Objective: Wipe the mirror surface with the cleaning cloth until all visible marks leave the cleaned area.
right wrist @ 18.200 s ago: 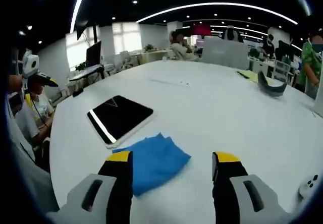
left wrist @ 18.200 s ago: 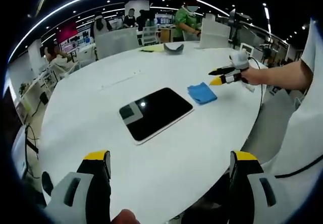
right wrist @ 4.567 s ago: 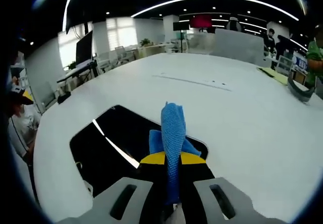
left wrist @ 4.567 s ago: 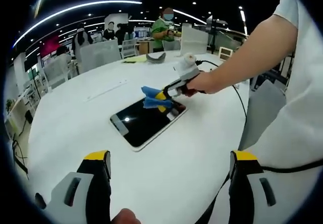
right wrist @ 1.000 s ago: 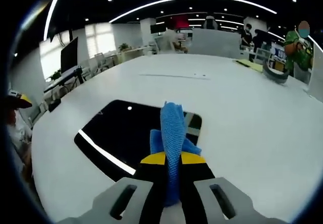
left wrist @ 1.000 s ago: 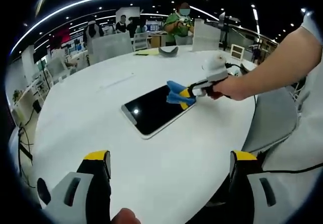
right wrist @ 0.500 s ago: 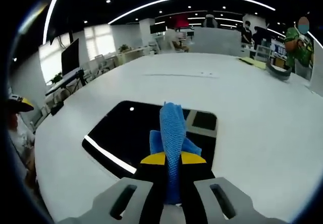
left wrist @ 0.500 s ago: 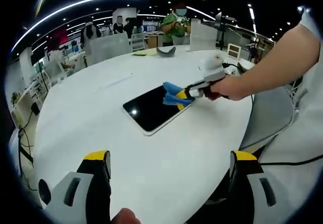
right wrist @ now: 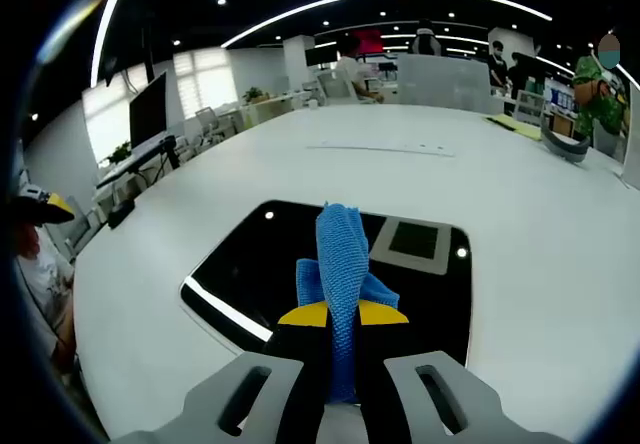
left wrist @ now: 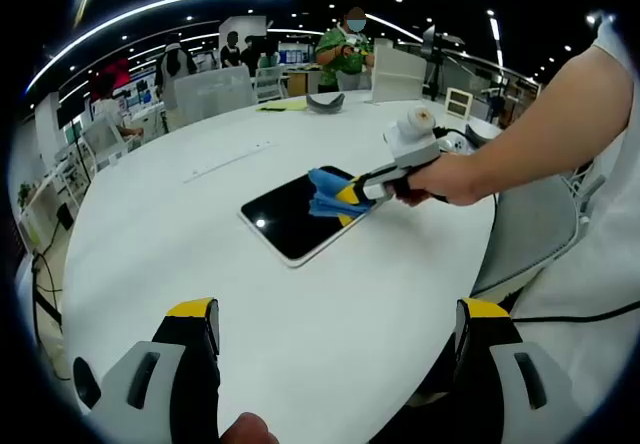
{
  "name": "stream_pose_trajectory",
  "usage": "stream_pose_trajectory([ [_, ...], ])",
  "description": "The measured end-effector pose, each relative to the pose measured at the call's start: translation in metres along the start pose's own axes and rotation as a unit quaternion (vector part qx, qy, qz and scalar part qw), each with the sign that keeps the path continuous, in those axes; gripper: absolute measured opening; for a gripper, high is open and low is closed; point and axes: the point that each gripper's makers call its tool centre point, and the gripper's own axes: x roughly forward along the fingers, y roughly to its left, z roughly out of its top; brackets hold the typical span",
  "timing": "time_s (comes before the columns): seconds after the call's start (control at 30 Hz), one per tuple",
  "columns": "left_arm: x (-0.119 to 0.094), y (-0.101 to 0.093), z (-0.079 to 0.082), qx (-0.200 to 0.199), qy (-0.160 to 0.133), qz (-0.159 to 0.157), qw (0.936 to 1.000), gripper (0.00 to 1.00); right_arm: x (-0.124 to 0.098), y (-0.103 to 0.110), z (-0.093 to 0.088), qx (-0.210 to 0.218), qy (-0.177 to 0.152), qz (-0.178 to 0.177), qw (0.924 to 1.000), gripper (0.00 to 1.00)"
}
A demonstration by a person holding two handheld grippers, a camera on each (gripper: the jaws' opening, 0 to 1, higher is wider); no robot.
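A dark rectangular mirror (left wrist: 291, 218) (right wrist: 260, 259) lies flat on the round white table (left wrist: 200, 264). My right gripper (left wrist: 349, 193) (right wrist: 342, 316) is shut on a bunched blue cleaning cloth (left wrist: 325, 193) (right wrist: 342, 254), which rests on the mirror's right part. A person's hand holds that gripper. My left gripper (left wrist: 335, 319) hangs open over the table's near edge, well short of the mirror, with nothing between its yellow-tipped fingers.
A grey curved object (left wrist: 327, 101) and yellow papers (left wrist: 280, 106) lie at the table's far side. Chairs and several people stand beyond it. A thin strip (right wrist: 380, 147) lies on the table past the mirror.
The right gripper has slid the cloth further onto the mirror, toward its middle. The left gripper has stayed where it was.
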Motion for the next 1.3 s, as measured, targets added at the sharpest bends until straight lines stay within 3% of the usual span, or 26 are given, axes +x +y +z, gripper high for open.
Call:
stream_pose_trajectory([
  [0.6, 0.0, 0.008, 0.002, -0.008, -0.007, -0.001, 0.9999, 0.99, 0.011, 0.018, 0.004, -0.004, 0.001, 0.016, 0.9999, 0.03],
  [1.3, 0.0, 0.013, -0.003, -0.008, -0.001, -0.002, 1.0, 0.99, 0.028, 0.063, 0.011, -0.002, 0.002, 0.071, 0.9975, 0.04],
])
